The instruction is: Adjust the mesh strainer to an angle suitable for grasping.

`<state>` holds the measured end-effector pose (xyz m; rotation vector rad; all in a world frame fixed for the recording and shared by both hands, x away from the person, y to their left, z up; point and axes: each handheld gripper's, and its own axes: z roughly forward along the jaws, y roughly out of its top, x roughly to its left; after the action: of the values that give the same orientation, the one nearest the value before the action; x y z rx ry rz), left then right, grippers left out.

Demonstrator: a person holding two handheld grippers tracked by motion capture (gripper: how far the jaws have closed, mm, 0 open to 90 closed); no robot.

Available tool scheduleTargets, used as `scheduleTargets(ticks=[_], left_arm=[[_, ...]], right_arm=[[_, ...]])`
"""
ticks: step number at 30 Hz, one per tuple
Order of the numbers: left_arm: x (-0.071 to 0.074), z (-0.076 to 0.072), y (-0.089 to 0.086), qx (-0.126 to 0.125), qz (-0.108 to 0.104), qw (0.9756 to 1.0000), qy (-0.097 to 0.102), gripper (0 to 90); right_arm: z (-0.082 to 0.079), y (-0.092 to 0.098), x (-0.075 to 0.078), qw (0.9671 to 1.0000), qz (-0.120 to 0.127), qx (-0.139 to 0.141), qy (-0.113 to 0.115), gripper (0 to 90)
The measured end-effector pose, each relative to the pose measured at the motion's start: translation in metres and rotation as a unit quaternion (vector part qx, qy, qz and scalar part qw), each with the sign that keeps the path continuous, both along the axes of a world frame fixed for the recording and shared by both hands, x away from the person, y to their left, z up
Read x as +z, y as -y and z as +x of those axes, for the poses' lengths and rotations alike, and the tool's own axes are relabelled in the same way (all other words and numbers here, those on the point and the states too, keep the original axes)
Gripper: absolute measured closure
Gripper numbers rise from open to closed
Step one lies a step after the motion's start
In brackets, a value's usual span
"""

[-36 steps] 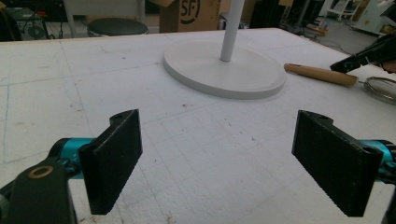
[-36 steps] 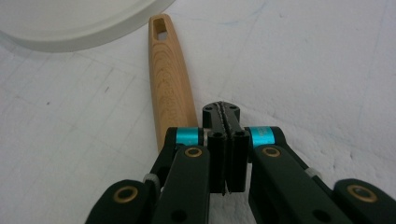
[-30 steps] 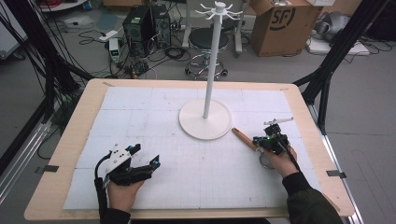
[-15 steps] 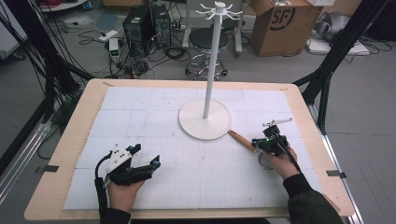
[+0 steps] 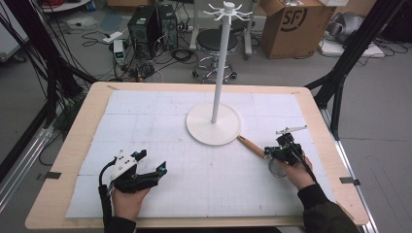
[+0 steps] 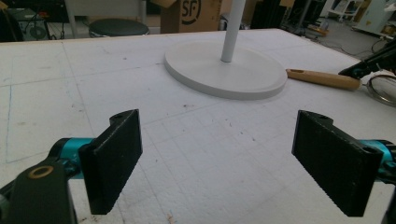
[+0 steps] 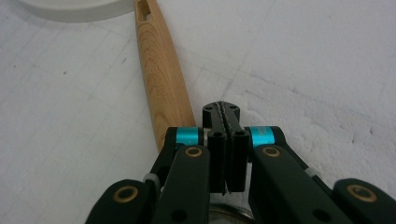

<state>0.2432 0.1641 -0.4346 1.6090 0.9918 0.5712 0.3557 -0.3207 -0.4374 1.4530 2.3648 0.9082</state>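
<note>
Worktop (image 5: pixel 87 121) being covered by white gridded mat (image 5: pixel 160 126); cardboard box (image 5: pixel 296 24) at 1 o'clock; left gripper (image 5: pixel 150 162) being held apart, right gripper (image 5: pixel 268 151) together beside wooden-handled strainer (image 5: pixel 251 145).

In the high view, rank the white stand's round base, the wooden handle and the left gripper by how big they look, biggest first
1. Round base of the white stand.
2. Left gripper, a close second; it sits nearer the camera, so this ranking is unsure.
3. Wooden handle, clearly the smallest; its far end is hidden by the right gripper.
</note>
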Motion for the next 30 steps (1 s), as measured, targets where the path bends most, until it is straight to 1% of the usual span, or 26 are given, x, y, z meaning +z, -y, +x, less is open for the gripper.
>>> scheduleTargets(ticks=[2,7,8,10,15,16,17,18,21,24,29,30], left_arm=[[0.0,0.0,0.0,-0.002,0.001,1.0,-0.001,16.5],[0.0,0.0,0.001,-0.001,0.002,1.0,-0.001,16.6],[0.0,0.0,0.001,-0.002,0.002,1.0,-0.001,16.7],[0.0,0.0,0.0,-0.001,0.002,1.0,-0.002,16.7],[0.0,0.0,0.001,-0.001,0.002,1.0,-0.001,16.7],[0.0,0.0,0.001,-0.002,0.002,1.0,-0.001,16.7],[0.0,0.0,0.001,-0.001,0.002,1.0,-0.001,16.7],[0.0,0.0,0.001,-0.001,0.003,1.0,-0.001,16.7],[-0.001,-0.001,0.0,0.002,0.004,1.0,-0.002,16.7],[0.0,-0.003,-0.002,0.007,0.003,1.0,-0.001,16.7],[0.0,-0.002,-0.002,0.007,0.002,1.0,0.0,16.7],[0.0,-0.002,-0.001,0.005,0.003,1.0,-0.001,16.7]], right_arm=[[-0.002,0.0,0.0,1.0,-0.001,0.002,0.001,90.0],[-0.007,-0.002,0.0,1.0,0.0,0.007,-0.006,89.9],[-0.008,-0.002,0.0,1.0,0.001,0.005,-0.008,90.0],[-0.01,-0.001,-0.001,0.9999,0.003,0.009,-0.005,89.9],[-0.011,-0.001,-0.001,0.9999,0.006,0.009,-0.005,90.0],[-0.011,-0.001,-0.001,0.9999,0.008,0.01,-0.01,90.0],[-0.011,-0.001,-0.001,0.9999,0.008,0.01,-0.01,90.0],[-0.012,-0.002,-0.002,0.9997,0.015,0.015,-0.014,89.9],[-0.012,-0.003,-0.002,0.9997,0.012,0.017,-0.014,90.0],[-0.011,-0.002,-0.002,0.9996,0.015,0.017,-0.015,89.9],[-0.011,-0.001,-0.001,0.9994,0.021,0.021,-0.018,89.9],[-0.011,-0.001,-0.001,0.9995,0.021,0.017,-0.016,89.6]])
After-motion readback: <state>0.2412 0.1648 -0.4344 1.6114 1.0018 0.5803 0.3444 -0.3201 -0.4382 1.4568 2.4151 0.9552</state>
